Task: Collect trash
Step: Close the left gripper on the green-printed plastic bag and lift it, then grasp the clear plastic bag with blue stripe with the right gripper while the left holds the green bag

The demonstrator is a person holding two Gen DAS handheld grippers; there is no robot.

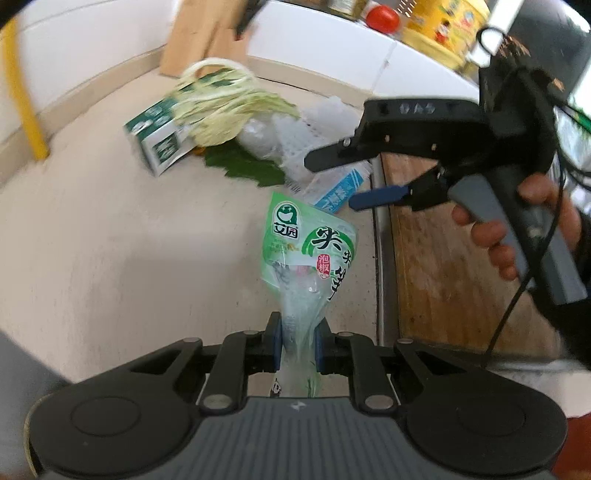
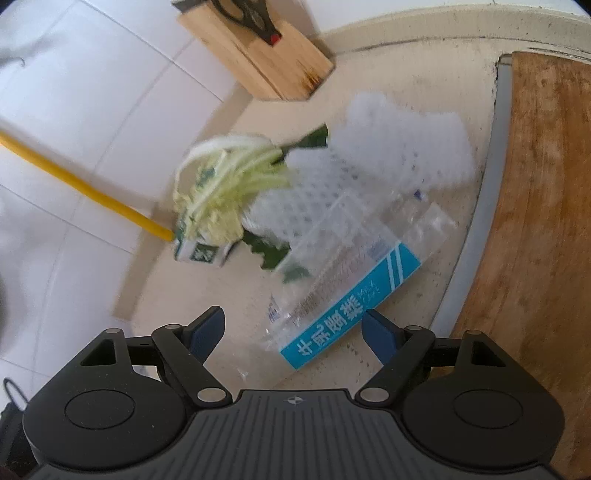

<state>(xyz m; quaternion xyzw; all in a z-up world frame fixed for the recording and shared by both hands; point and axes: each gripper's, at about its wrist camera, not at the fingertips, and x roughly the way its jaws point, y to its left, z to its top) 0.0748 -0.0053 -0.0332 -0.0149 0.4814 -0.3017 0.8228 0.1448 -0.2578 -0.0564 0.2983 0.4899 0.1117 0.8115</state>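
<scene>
L gripper (image 1: pixel 298 347) jaws clenched on green snack bag (image 1: pixel 310 251), pinched at neck so it hangs clear of tabletop (image 1: pixel 92 240). R gripper (image 2: pixel 293 334) jaws released, straddling blue-striped wrapper (image 2: pixel 351 314), prob next pickup.

Blurred: cabbage scraps (image 2: pixel 225 184) and white foam net (image 2: pixel 388 147). Half hidden beneath the scraps: green-and-white carton (image 1: pixel 159 136). Cut off by the top edge: knife block (image 2: pixel 258 51), yellow tub (image 1: pixel 443 26).
</scene>
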